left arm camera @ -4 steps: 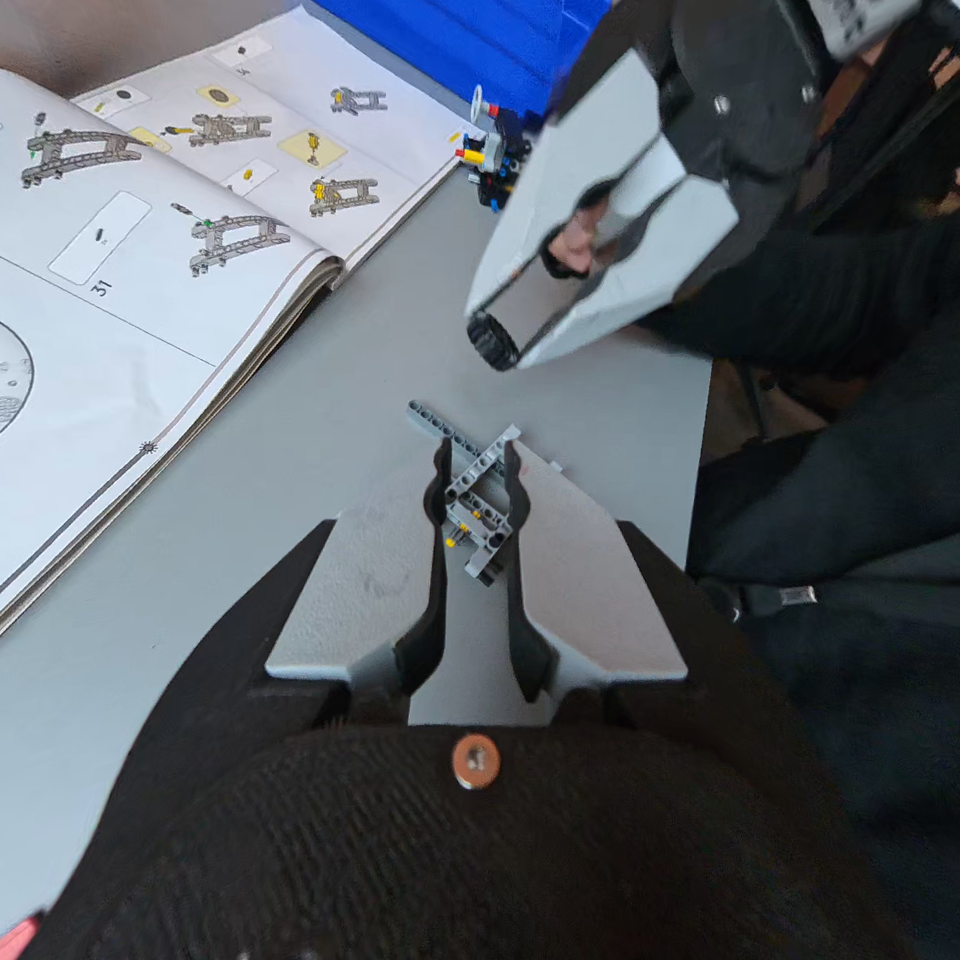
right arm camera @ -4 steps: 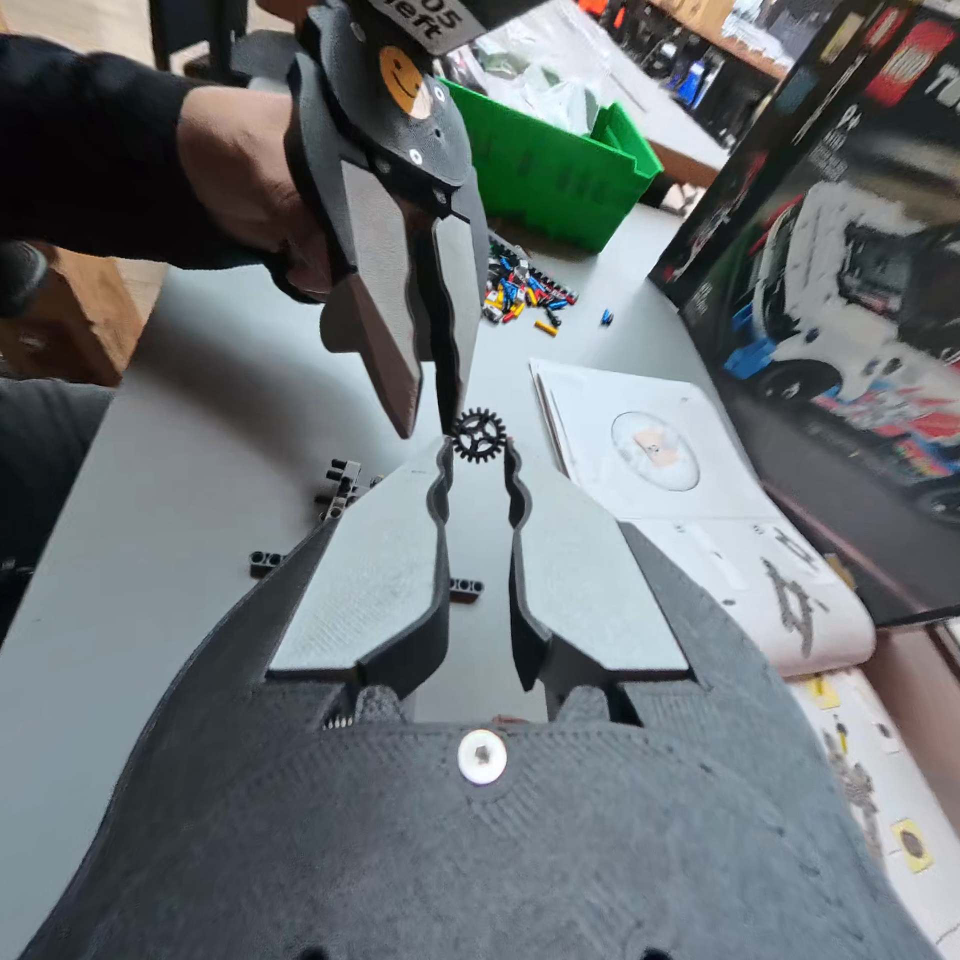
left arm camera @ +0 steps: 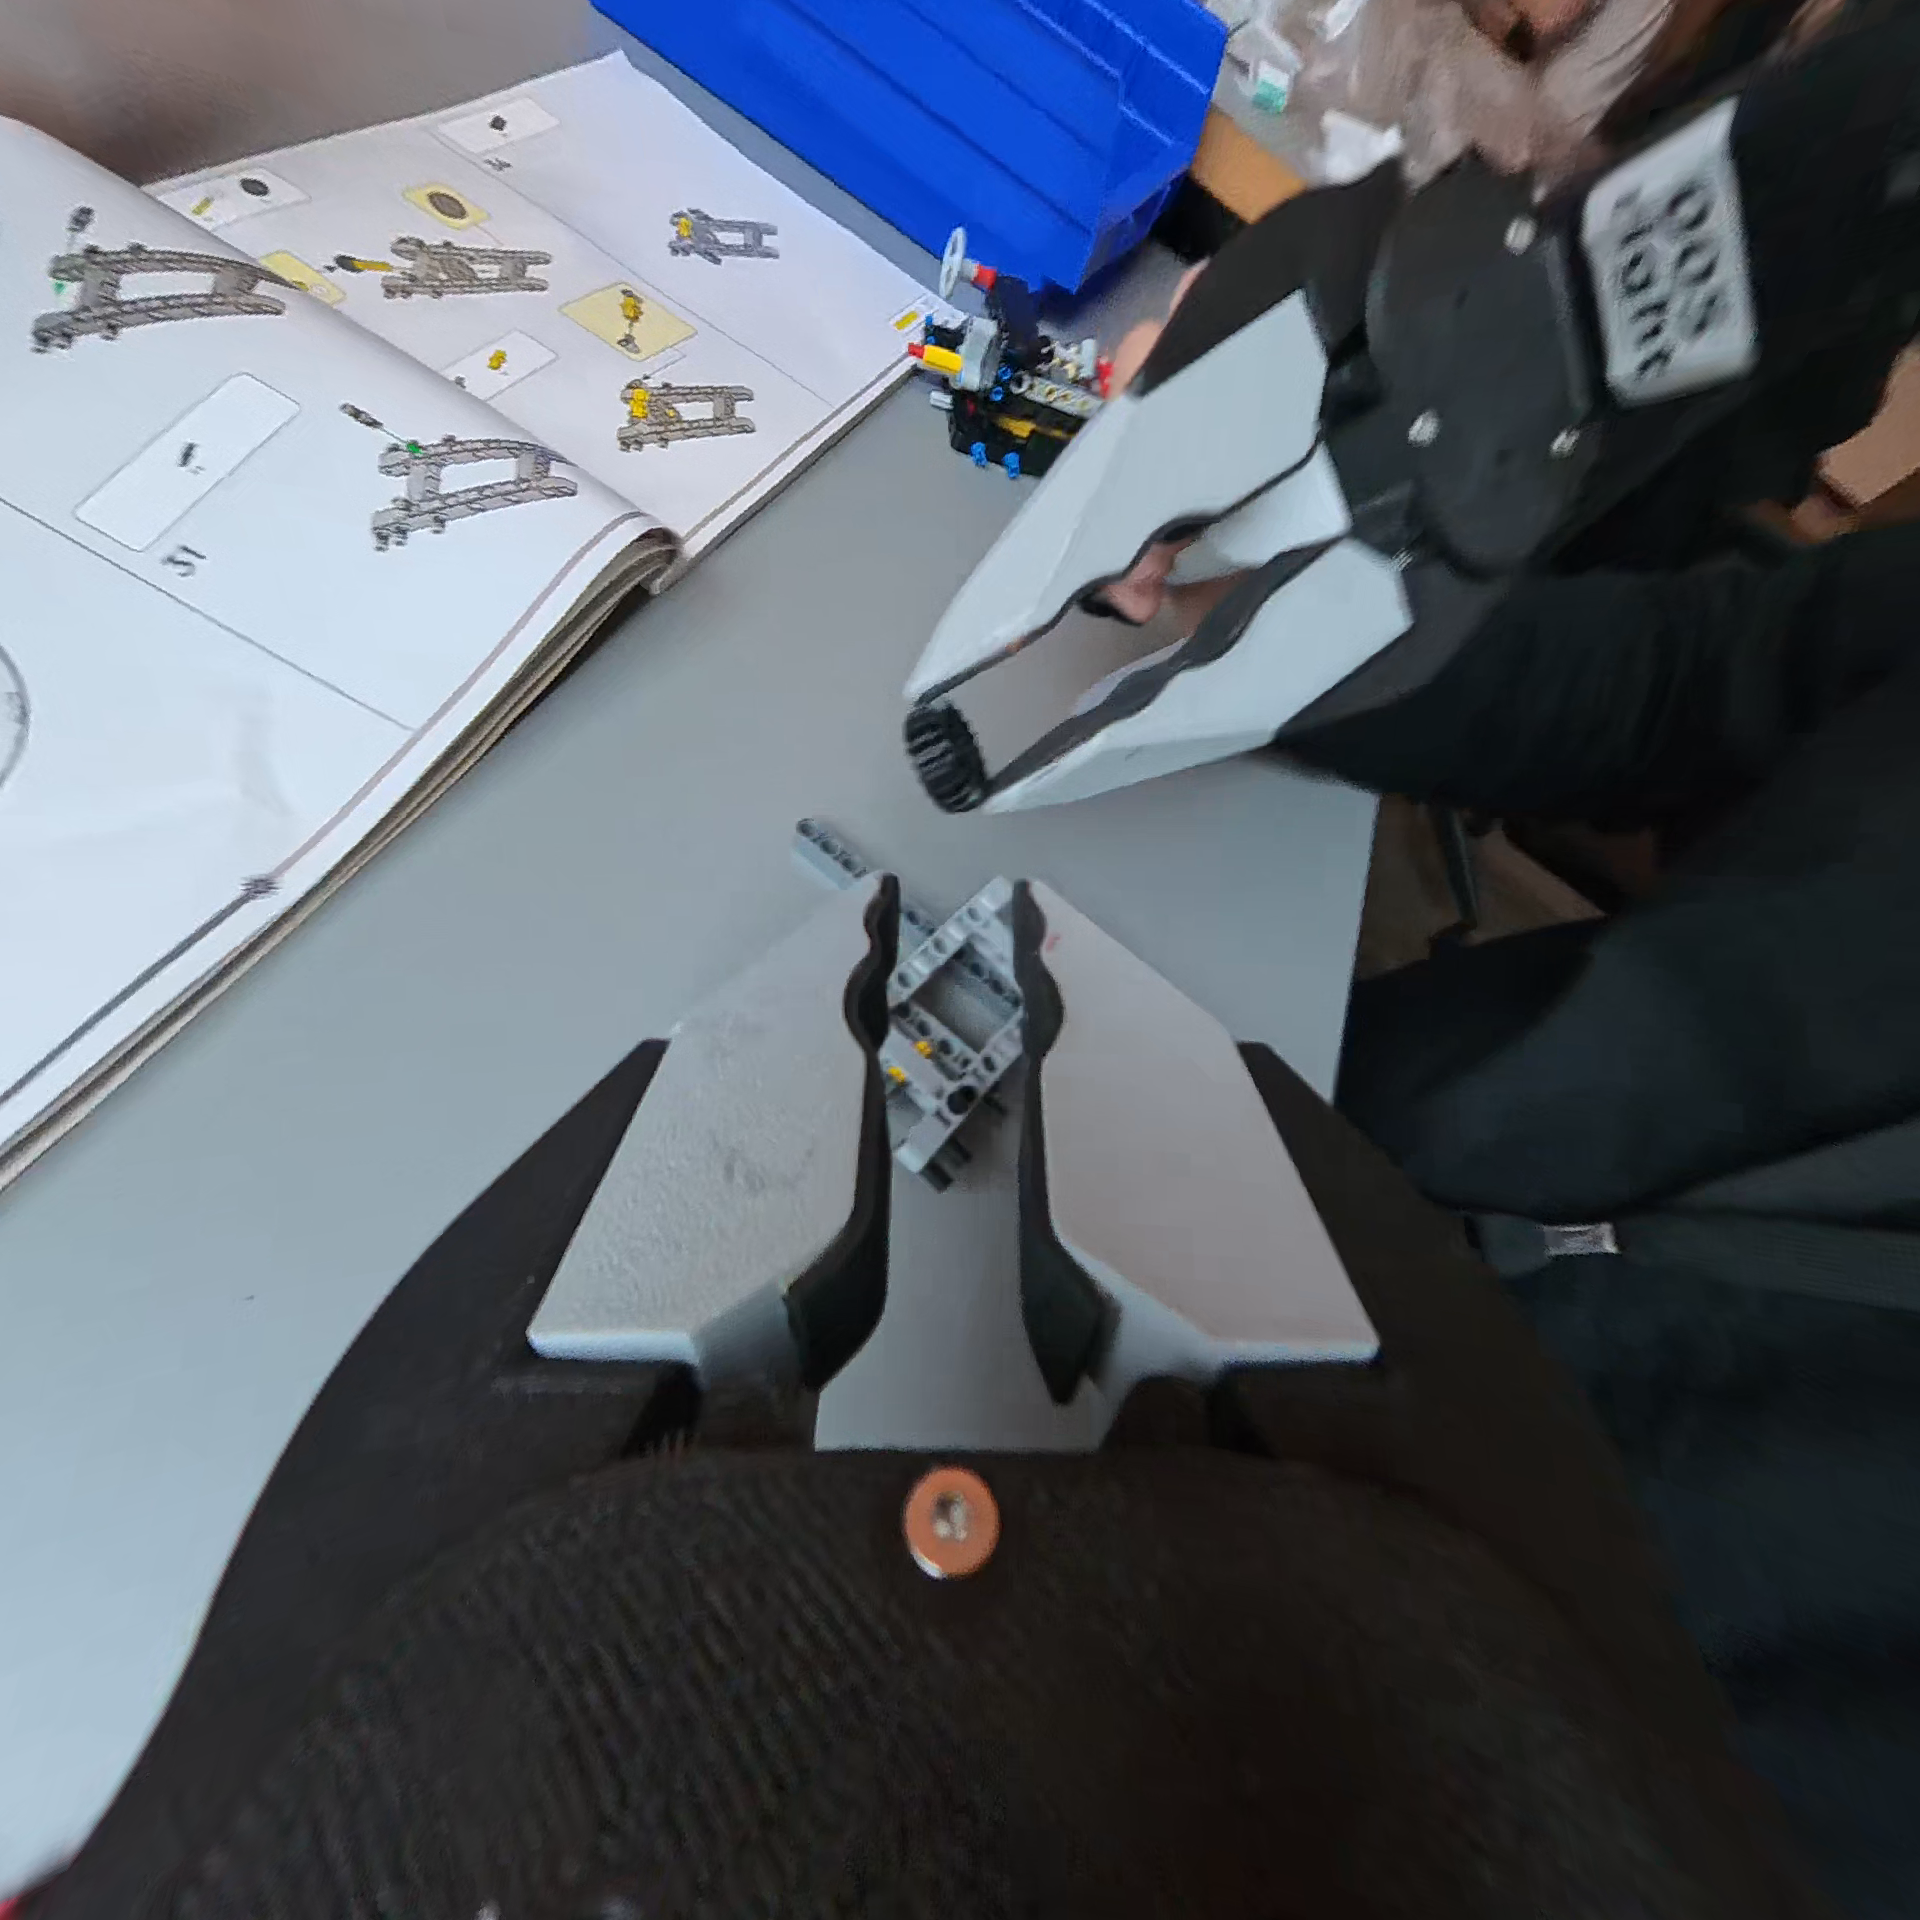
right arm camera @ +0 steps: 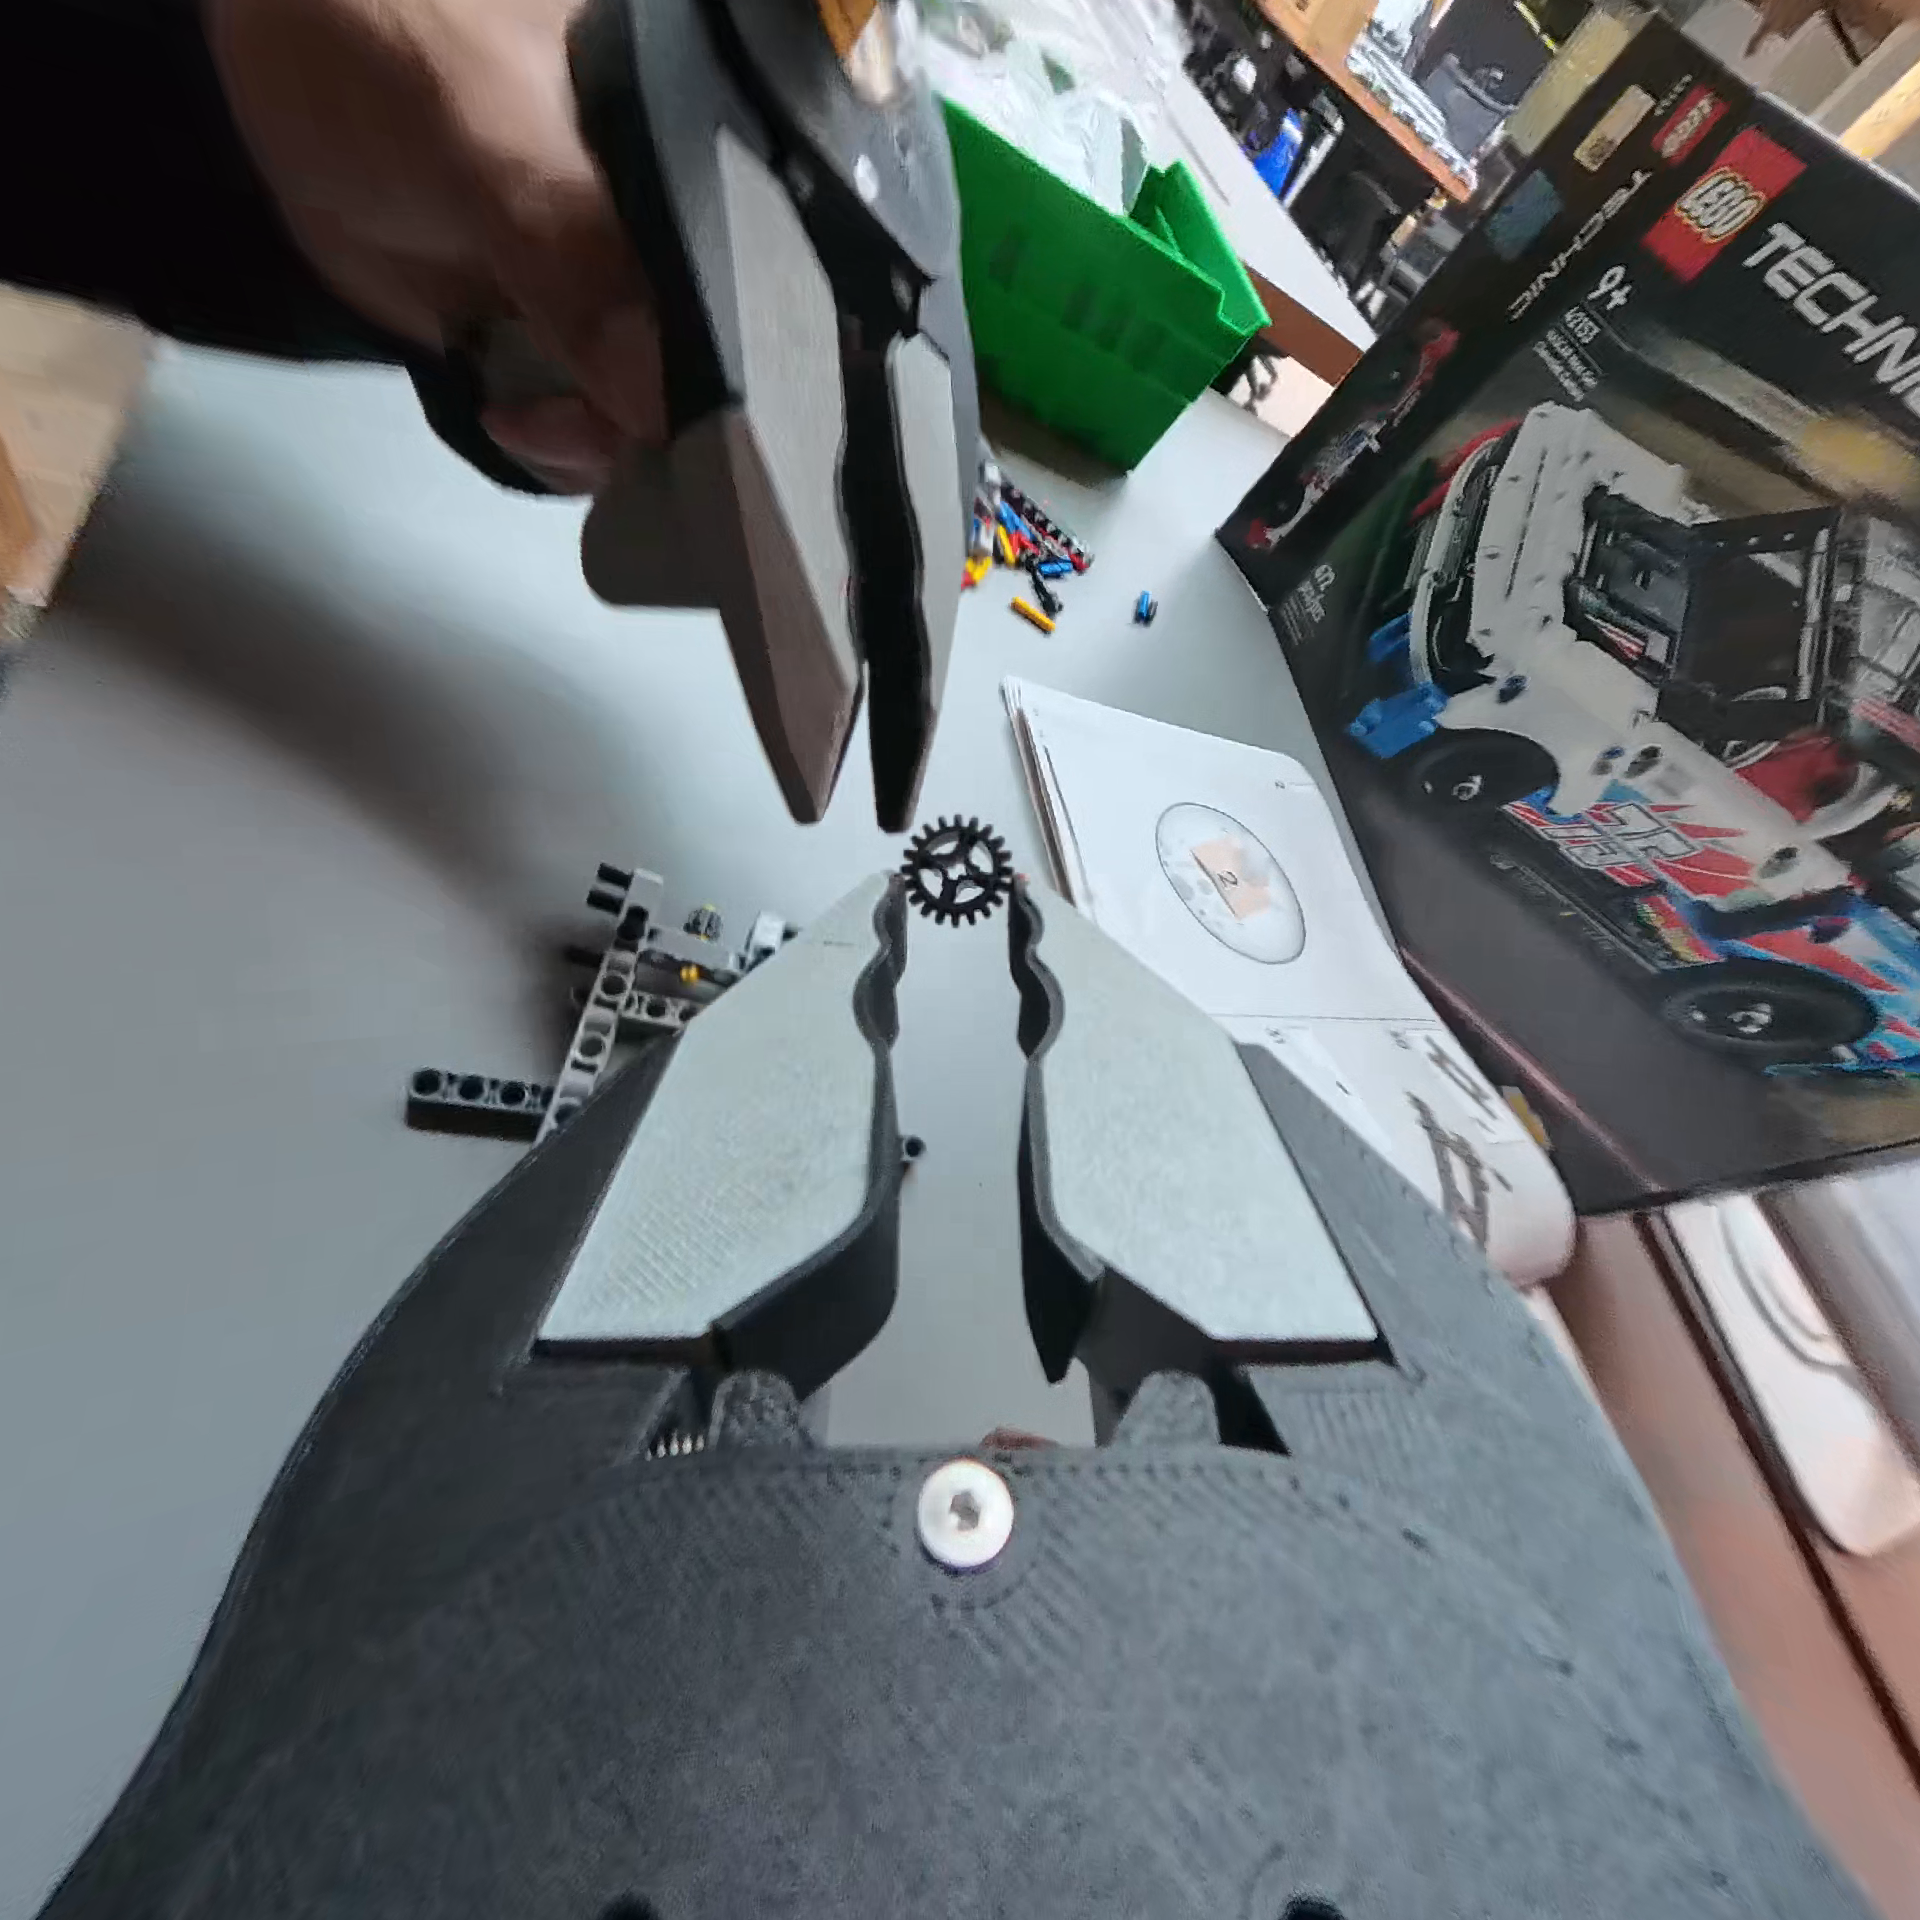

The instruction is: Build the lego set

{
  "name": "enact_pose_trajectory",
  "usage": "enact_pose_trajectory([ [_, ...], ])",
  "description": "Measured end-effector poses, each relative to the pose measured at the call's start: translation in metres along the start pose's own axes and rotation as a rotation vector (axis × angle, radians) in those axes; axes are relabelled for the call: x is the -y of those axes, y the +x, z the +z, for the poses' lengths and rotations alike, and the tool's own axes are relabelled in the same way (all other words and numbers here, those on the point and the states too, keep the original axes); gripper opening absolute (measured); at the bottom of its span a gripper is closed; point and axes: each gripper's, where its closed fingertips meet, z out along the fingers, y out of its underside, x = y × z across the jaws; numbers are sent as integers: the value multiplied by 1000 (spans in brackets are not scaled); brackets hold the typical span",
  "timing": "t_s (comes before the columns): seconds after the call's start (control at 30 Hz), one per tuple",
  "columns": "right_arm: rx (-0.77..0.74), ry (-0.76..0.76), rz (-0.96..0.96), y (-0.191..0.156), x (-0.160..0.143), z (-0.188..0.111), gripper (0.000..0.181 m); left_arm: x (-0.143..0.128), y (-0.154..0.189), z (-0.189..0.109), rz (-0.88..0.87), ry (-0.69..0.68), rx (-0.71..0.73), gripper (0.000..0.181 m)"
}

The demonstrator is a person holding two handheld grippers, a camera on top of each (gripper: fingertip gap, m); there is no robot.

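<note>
My right gripper [right arm camera: 956,883] is shut on a black gear [right arm camera: 954,871], held upright at the fingertips above the grey table [right arm camera: 260,831]. It also shows in the left wrist view [left arm camera: 951,758] with the gear [left arm camera: 940,758]. My left gripper [left arm camera: 951,899] is partly open and empty, hovering over a grey lego frame assembly [left arm camera: 956,1029] that lies on the table. In the right wrist view the left gripper [right arm camera: 857,816] hangs just above and left of the gear, and the assembly [right arm camera: 623,987] lies below it.
An open instruction booklet [left arm camera: 312,520] lies to the left. A blue bin [left arm camera: 935,125] and a small built sub-assembly [left arm camera: 997,384] stand behind. A green bin [right arm camera: 1081,301], loose small parts [right arm camera: 1023,540] and the set's box [right arm camera: 1610,675] show in the right wrist view. The table edge [left arm camera: 1361,935] is close on the right. Both grippers' tips are close together, under 4 cm apart.
The right gripper with the gear has moved slightly lower and nearer to the left gripper's tips. Neither gripper's opening has changed.
</note>
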Motion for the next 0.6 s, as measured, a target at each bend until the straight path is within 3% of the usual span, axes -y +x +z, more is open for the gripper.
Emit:
enact_pose_trajectory([
  [0.1,-21,-38,-92,-10,-5,2,16,1,4,-1,-48,22,-26,20],
  [0.3,-65,24,-157,-21,1,0,16,3,17,0,-118,90,-89,24],
  [0.6,-143,33,-325,-41,15,-1,17,-10,26,-1,-121,90,-5,5],
])
